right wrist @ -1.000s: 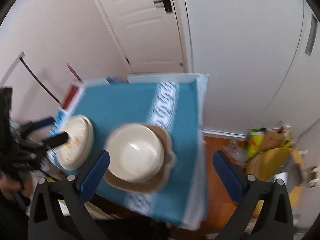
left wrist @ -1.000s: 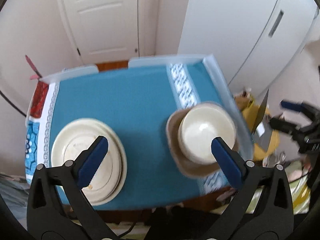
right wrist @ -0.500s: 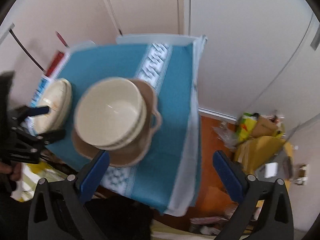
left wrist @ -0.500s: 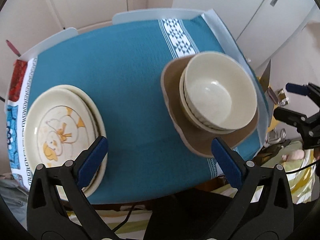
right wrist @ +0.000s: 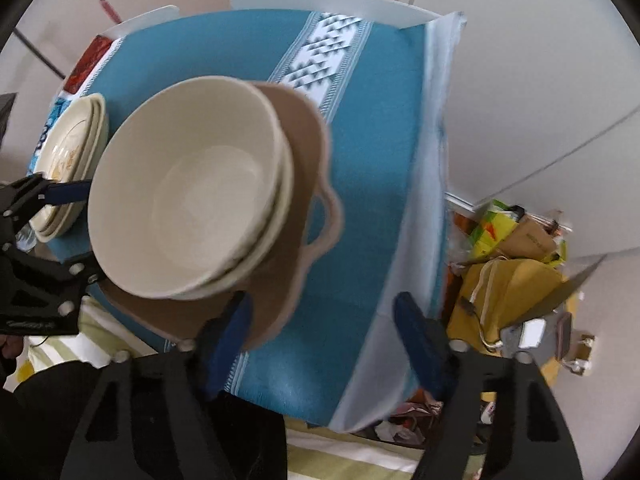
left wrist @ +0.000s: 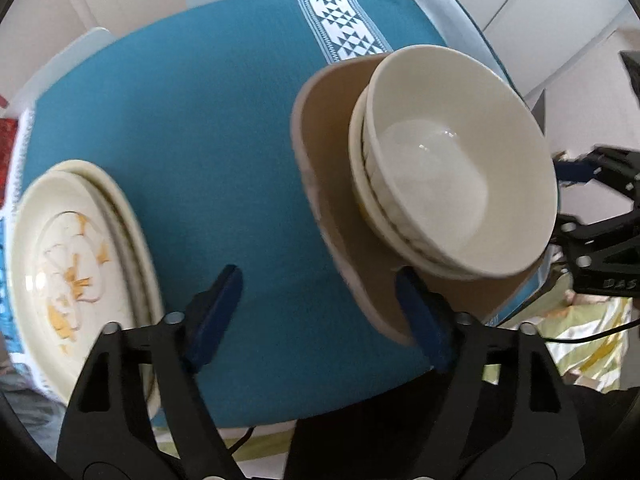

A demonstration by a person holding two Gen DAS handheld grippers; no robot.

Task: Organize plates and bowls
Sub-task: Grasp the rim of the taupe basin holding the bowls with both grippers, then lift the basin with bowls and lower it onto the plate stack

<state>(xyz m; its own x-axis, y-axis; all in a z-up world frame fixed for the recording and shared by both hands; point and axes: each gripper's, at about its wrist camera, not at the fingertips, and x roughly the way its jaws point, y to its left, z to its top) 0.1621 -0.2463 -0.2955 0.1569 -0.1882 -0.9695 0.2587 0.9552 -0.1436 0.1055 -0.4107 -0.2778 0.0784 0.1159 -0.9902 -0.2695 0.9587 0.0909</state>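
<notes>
A small table under a teal cloth (left wrist: pixel 224 128) stands in a pale room with a white door and cupboards behind it. Taking the stacked cream bowls (left wrist: pixel 452 168) as the landmark: the left gripper (left wrist: pixel 320 300) hangs above the cloth just left of them, its blue jaws partly apart, just now narrowing, nothing between them. The right gripper (right wrist: pixel 324 332) sits at the bowls' near right, jaws likewise half apart, just closing, empty. Both flank the stack, probably to lift it. The bowls nest inside a brown handled dish (right wrist: pixel 308 184), so they likely travel as one. Far left of the bowls, stacked plates (left wrist: pixel 76 260) with a yellow drawing lie at the table's edge.
</notes>
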